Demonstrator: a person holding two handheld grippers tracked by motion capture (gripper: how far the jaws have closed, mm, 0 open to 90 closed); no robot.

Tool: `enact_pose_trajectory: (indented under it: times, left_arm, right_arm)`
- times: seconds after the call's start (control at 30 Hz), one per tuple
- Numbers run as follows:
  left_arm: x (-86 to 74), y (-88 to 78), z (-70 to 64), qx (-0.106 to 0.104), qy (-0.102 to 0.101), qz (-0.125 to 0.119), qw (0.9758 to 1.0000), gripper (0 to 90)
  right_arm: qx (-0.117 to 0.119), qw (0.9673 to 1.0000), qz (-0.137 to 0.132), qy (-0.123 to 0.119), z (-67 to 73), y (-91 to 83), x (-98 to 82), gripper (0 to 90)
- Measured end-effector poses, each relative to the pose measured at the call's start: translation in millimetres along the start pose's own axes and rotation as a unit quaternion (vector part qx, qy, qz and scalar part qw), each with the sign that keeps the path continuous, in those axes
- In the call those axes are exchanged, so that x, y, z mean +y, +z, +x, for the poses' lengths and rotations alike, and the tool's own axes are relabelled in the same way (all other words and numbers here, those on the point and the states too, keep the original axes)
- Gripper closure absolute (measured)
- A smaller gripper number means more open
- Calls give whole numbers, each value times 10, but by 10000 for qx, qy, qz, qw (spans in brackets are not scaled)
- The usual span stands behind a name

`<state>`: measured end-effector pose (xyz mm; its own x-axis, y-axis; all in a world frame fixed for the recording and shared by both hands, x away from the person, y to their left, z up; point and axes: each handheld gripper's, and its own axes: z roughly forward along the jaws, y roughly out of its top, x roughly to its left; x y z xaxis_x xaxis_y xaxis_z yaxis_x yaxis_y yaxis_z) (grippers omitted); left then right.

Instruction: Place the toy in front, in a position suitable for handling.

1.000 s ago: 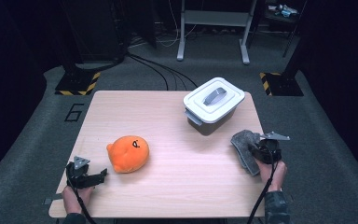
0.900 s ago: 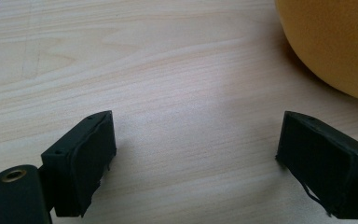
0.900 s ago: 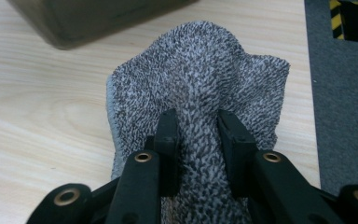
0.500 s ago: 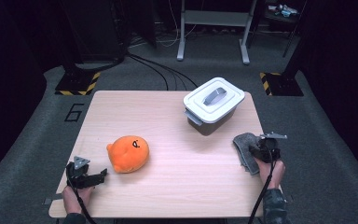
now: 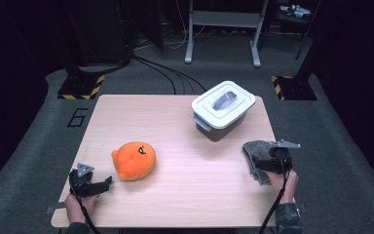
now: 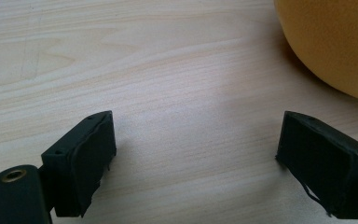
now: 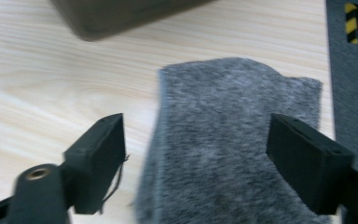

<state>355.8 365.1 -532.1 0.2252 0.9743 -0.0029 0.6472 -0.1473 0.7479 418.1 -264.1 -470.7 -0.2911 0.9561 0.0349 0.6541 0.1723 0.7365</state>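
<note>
Right gripper view: right gripper [image 7: 196, 163] fingers just opened wide, grey cloth [image 7: 233, 140] apparently released; left gripper [image 6: 205, 163] fingers wide

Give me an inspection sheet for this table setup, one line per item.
Surface: wooden table, flat.
Job's things: grey cloth lies flat near the right edge.
Clutter: orange plush toy; lidded white box at the back.
Grippers: right claw has just been opening, jaws apart on either side of the cloth, pads off it; left claw open over bare wood beside the toy.
Cables: black cable trails from the right claw; floor cables behind the table.
Surroundings: dark carpet, hazard-striped bases.
</note>
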Motion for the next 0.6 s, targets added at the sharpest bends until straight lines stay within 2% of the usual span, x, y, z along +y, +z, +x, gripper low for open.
enact_pose_trajectory:
  times: [0.1, 0.27, 0.33, 0.43, 0.53, 0.6]
  left_arm:
    - [0, 0, -1, -11, -5, 1, 10000, 111]
    - [-1, -2, -8, -9, 19, -5, 10000, 110]
    - [0, -10, -12, 7, 84, 19, 10000, 110]
    - [-2, -19, -25, 57, 145, 21, 9999, 110]
    - [-11, -17, -40, 47, 86, -36, 9999, 110]
    - [-12, -25, -39, -12, 98, 10, 10000, 109]
  right_arm:
    - [145, 9999, -67, -21, 95, -65, -11, 139]
    - [339, 9991, -114, -219, 299, -106, -85, 113]
    - [443, 9985, -86, -305, 425, -86, -155, 97]
    - [533, 9975, -62, -465, 542, -46, -230, 90]
    - [724, 9957, 35, -579, 692, 33, -320, 85]
    - [875, 9939, 94, -671, 775, 87, -369, 73]
